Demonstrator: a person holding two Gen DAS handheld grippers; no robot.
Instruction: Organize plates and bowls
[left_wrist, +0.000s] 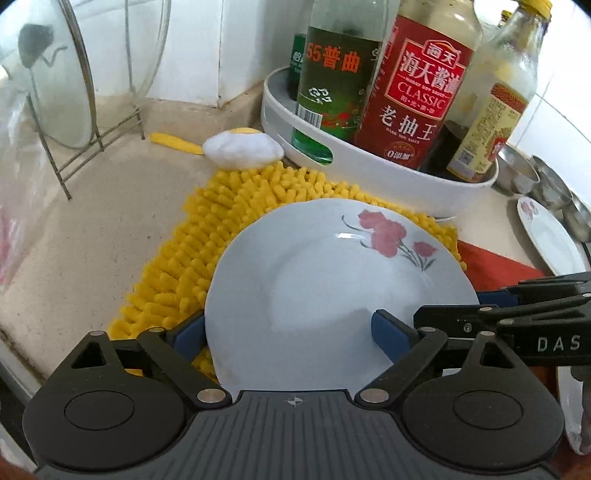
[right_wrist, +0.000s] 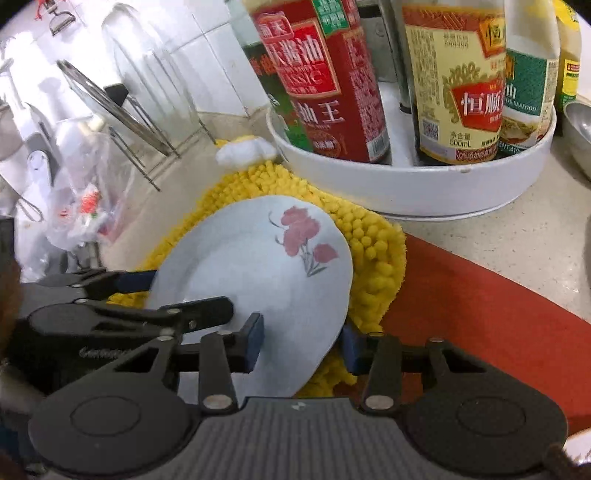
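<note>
A white plate with a pink flower print (left_wrist: 332, 280) is tilted above a yellow shaggy mat (left_wrist: 207, 240). My left gripper (left_wrist: 291, 338) has one blue pad under the plate's near rim and one on top; the pads look spread wide. My right gripper (right_wrist: 303, 341) straddles the same plate (right_wrist: 258, 266) at its right edge, one pad above and one below. The right gripper also shows in the left wrist view (left_wrist: 517, 314). A second flowered plate (left_wrist: 546, 240) lies at the far right.
A white round tray (left_wrist: 369, 162) with several sauce bottles stands just behind the mat. A wire rack with glass lids (left_wrist: 55, 92) is at the left. Steel bowls (left_wrist: 546, 181) sit at the right. A red cloth (right_wrist: 480, 295) lies on the counter. A white-and-yellow sponge (left_wrist: 240, 147) lies behind the mat.
</note>
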